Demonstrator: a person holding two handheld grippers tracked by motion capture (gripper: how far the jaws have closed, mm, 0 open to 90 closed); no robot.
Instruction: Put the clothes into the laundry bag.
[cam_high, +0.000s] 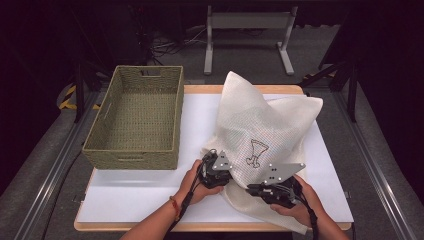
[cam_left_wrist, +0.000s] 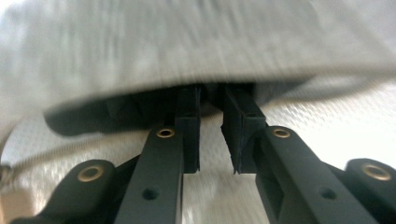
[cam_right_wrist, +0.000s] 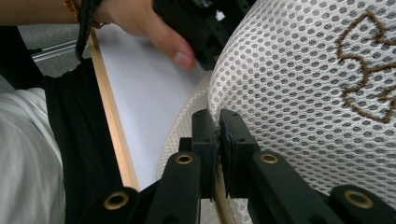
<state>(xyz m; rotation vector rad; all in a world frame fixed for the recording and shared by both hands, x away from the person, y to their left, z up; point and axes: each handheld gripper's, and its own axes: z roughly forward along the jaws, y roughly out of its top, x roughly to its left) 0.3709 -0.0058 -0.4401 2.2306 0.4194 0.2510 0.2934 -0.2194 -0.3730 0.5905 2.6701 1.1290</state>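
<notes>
A white mesh bag (cam_high: 265, 120) with a brown embroidered figure (cam_high: 256, 152) lies puffed up on the white table top (cam_high: 145, 195). My left gripper (cam_high: 222, 175) is at the bag's near left side. In the left gripper view its jaws (cam_left_wrist: 211, 98) stand slightly apart, tips inside a dark opening under the bag's cloth (cam_left_wrist: 187, 42). My right gripper (cam_high: 251, 189) is at the bag's near edge. In the right gripper view it (cam_right_wrist: 218, 119) is shut on the hem of the mesh (cam_right_wrist: 289, 84). The left hand (cam_right_wrist: 154, 23) and its gripper (cam_right_wrist: 196, 23) show farther off.
A woven basket (cam_high: 131, 159) with nothing inside stands at the left of the table, close to the bag. The table's wooden front edge (cam_right_wrist: 112, 116) runs just beside the right gripper. Metal rails and a stand (cam_high: 247, 22) lie beyond the table.
</notes>
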